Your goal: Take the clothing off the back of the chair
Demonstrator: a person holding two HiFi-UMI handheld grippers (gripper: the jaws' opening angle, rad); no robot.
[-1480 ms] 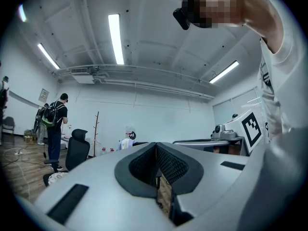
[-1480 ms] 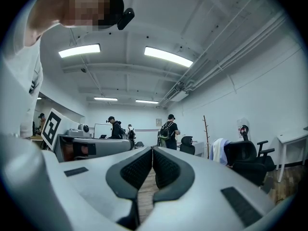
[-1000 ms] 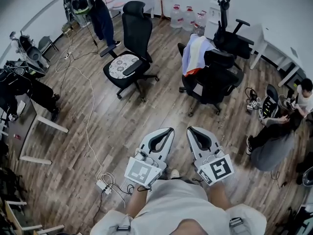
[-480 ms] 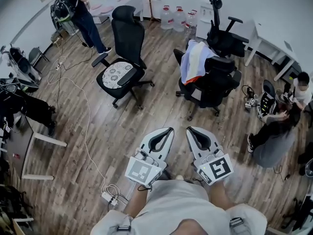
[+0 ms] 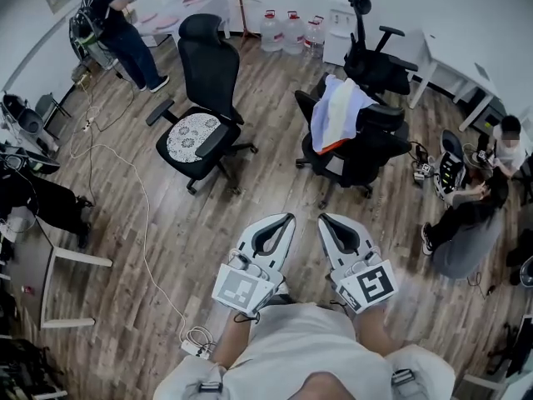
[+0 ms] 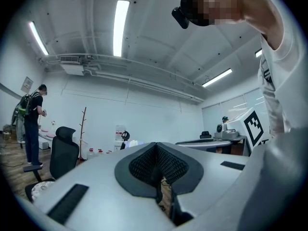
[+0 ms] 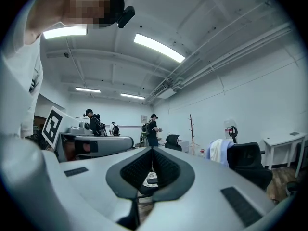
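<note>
Head view: left gripper (image 5: pixel 286 220) and right gripper (image 5: pixel 326 220) are pointing level, near the body, both closed and empty. The clothing (image 5: pixel 336 113) is hanging over the back of the black office chair (image 5: pixel 371 144), far right and well apart from both. This looks like the approach step; next comes closing in and opening a gripper. Water jugs (image 5: pixel 288 30) are standing by the far wall, contents unclear.

Left gripper view: left gripper (image 6: pixel 156 158) is showing its jaws together, nothing between.

Right gripper view: right gripper (image 7: pixel 153 159) is likewise closed; the clothing (image 7: pixel 219 153) is draping the chair at right.

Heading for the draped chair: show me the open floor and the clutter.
Bare floor lies between the patterned-seat chair and the draped chair, straight to the clothing. Crowded: cable at left, seated person at right.
</note>
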